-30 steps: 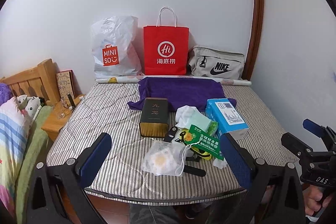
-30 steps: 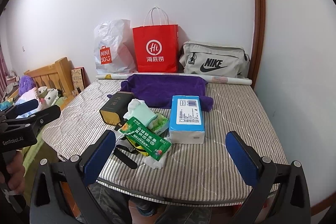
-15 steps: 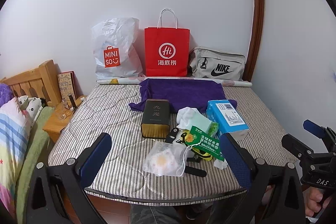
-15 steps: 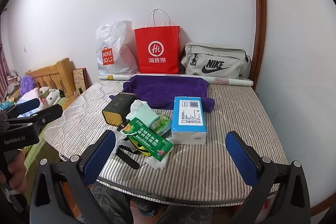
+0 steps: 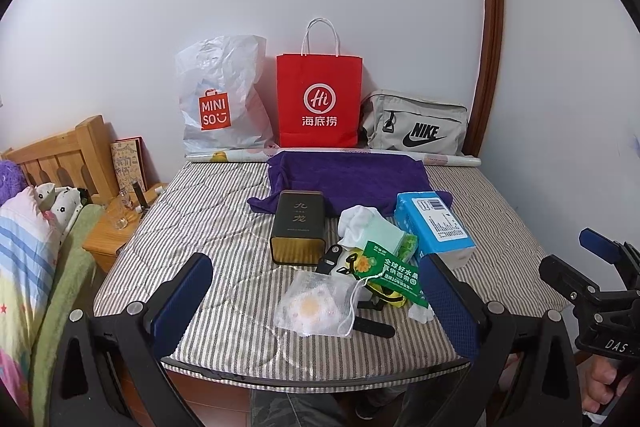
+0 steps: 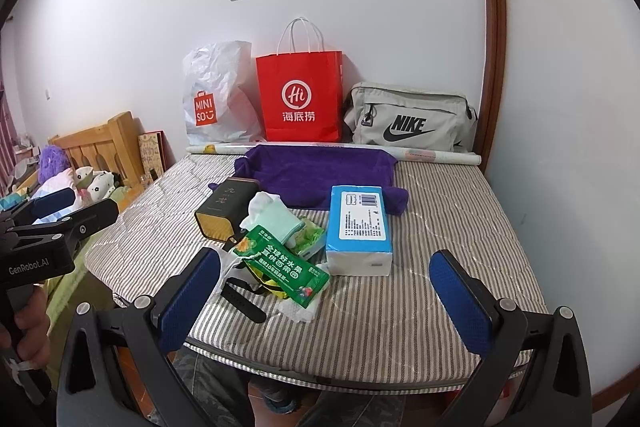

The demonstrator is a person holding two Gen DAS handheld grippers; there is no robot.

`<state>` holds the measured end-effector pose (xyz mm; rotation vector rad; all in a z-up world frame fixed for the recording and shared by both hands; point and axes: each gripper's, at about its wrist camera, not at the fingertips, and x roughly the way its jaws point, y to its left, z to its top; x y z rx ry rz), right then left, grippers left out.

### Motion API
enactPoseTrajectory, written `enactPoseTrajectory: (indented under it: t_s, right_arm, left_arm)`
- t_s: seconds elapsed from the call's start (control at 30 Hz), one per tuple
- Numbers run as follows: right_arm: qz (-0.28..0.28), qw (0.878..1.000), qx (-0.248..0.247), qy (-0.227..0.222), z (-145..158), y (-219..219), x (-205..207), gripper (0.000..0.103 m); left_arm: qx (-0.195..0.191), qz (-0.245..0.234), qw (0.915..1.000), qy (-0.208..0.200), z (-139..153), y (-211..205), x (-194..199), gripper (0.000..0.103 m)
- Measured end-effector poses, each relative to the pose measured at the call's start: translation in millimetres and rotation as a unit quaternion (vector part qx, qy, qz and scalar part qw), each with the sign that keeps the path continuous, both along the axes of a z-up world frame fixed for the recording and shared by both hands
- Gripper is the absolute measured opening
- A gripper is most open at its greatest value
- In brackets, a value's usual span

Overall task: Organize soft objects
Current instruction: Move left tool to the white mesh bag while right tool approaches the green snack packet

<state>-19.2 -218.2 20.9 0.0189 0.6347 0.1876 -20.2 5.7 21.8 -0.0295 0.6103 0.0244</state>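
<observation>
A pile lies on the striped mattress: a purple towel, a white and mint cloth, a blue tissue pack, a green sachet, a clear bag with a mask and a dark tin. My left gripper is open and empty, held before the mattress's near edge. My right gripper is open and empty at the near edge; the tissue pack, the sachet and the towel lie ahead of it.
A Miniso plastic bag, a red paper bag and a grey Nike bag stand against the back wall. A wooden headboard, a nightstand and bedding are at the left.
Both views have shifted slightly; the scene sits a little lower in frame. Nothing on the mattress moved and both grippers stayed open.
</observation>
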Motion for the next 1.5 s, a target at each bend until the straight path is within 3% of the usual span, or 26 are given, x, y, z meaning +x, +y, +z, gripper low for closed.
enactPoseTrajectory:
  t_s: [0.8, 1.07, 1.5]
  right_arm:
    - [0.006, 1.000, 0.000, 0.002, -2, -1, 7, 0.103]
    - [0.004, 0.999, 0.008, 0.033, -28, -4, 27, 0.103]
    - [0.017, 0.996, 0.006, 0.087, -78, 7, 62, 0.103]
  left_arm:
    - [-0.005, -0.004, 1.0000, 0.001, -2, 3, 6, 0.103]
    - [-0.012, 0.001, 0.9988, 0.048, -42, 19, 34, 0.103]
    - [-0.035, -0.045, 0.9900, 0.129, -132, 30, 76, 0.101]
